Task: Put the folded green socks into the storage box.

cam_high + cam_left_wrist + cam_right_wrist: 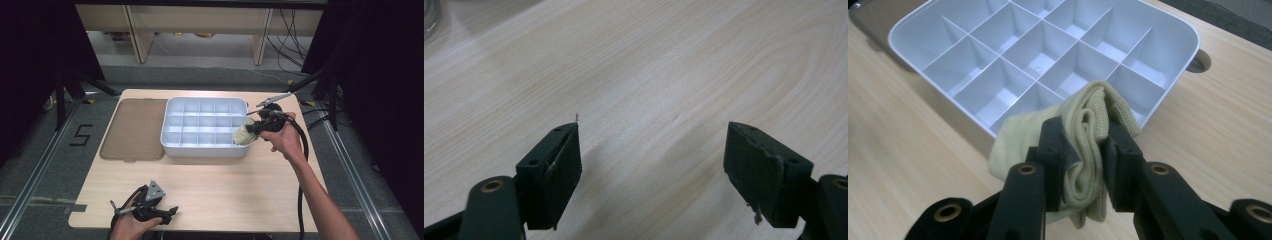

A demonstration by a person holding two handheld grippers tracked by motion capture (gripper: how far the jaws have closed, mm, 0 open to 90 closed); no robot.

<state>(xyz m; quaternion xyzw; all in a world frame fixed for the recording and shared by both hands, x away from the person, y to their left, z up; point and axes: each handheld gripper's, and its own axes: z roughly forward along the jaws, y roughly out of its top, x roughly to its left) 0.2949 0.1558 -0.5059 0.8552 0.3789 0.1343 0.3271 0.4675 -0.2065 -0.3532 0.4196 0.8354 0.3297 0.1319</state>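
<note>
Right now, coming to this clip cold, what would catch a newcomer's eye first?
Most striking is the pale yellow folded cloth pinched in the right gripper, held at the right edge of the white divided tray, whose compartments look empty. Left of the tray a brown translucent lid lies flat on the wooden table. The left gripper rests open near the table's front edge.

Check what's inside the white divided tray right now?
Every visible compartment of the white divided tray is empty. The pale yellow sock clamped in the right gripper hides part of one edge compartment.
</note>
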